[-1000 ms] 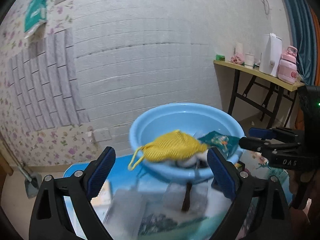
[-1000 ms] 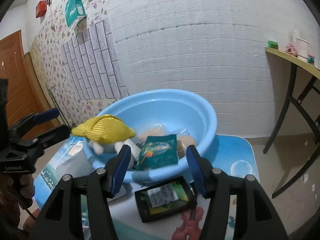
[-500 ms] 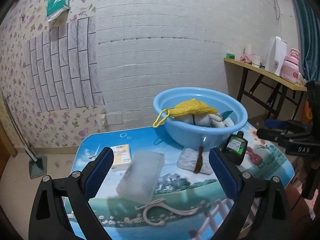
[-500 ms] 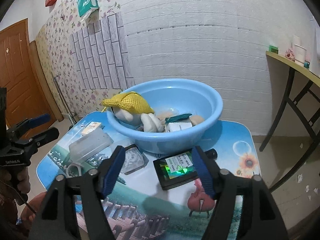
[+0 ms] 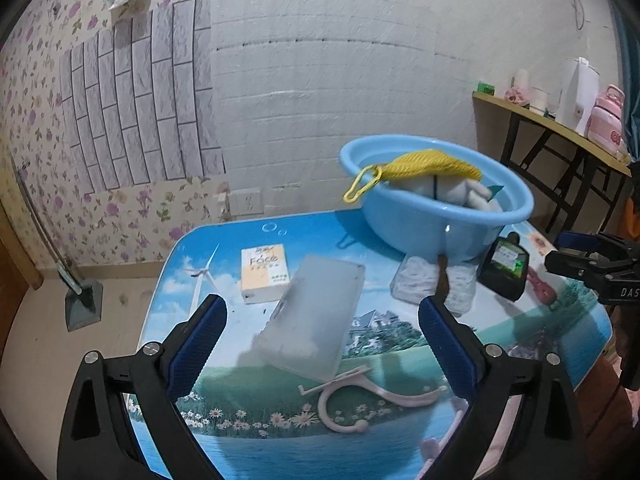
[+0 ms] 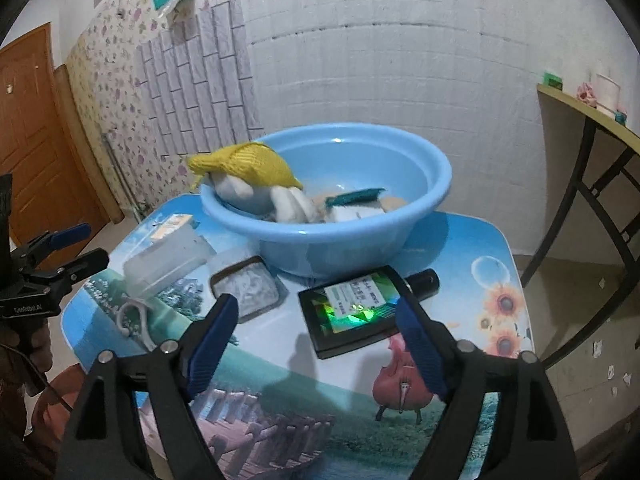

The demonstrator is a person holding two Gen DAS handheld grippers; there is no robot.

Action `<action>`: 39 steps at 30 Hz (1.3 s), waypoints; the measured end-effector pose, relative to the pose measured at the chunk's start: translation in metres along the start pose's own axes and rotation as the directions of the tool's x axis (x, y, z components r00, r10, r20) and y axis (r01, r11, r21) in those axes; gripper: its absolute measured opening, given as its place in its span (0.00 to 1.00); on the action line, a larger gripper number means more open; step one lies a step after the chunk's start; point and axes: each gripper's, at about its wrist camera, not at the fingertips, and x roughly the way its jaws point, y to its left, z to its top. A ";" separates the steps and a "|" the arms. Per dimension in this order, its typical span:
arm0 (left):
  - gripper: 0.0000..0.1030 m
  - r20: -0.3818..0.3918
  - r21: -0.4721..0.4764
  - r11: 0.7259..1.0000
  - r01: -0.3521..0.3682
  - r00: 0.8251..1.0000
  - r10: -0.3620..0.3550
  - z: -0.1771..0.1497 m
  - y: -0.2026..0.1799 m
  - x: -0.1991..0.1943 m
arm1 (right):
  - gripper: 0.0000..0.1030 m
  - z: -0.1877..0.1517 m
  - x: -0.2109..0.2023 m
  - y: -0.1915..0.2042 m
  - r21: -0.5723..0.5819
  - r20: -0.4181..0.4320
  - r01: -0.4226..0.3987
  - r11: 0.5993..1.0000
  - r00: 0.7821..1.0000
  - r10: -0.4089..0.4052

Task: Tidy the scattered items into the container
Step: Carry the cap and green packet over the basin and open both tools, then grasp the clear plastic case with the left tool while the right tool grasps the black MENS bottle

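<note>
A light blue basin stands at the back of the picture-printed table. It holds a yellow mesh pouch on white cloth, a teal packet and other small items. On the table lie a frosted plastic box, a small yellow-white carton, a pink hook, a clear packet with a dark stick and a black bottle with a label. My left gripper is open and empty above the frosted box. My right gripper is open and empty, in front of the black bottle.
A wooden side table with a pink jug and cups stands at the right. A brick-pattern wall is behind the table. A brown door is at the far left, with a mop base on the floor.
Both grippers have pulled back from the basin and up, so the whole table top now shows. Both stay open and empty.
</note>
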 end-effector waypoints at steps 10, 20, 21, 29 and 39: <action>0.94 -0.086 -0.006 1.000 -0.003 0.996 0.002 -0.013 0.008 0.032 | 0.85 -0.011 0.026 -0.019 0.033 -0.071 0.044 0.999 0.997 -0.041; 0.94 -0.129 0.013 1.000 0.018 0.992 -0.016 -0.013 0.006 0.056 | 0.96 -0.012 0.053 -0.026 -0.005 -0.138 0.044 0.999 0.989 -0.044; 0.94 -0.133 0.013 1.000 0.018 0.991 -0.016 -0.013 0.007 0.057 | 0.96 -0.012 0.055 -0.026 -0.008 -0.139 0.044 0.999 0.989 -0.044; 0.94 -0.162 0.012 1.000 0.024 0.987 -0.022 -0.011 0.007 0.072 | 0.96 -0.009 0.076 -0.026 -0.029 -0.177 0.045 0.999 0.983 -0.050; 0.93 -0.192 0.023 0.998 0.054 0.980 -0.048 -0.005 0.005 0.085 | 0.96 -0.004 0.099 -0.022 -0.042 -0.232 0.074 0.996 0.969 -0.082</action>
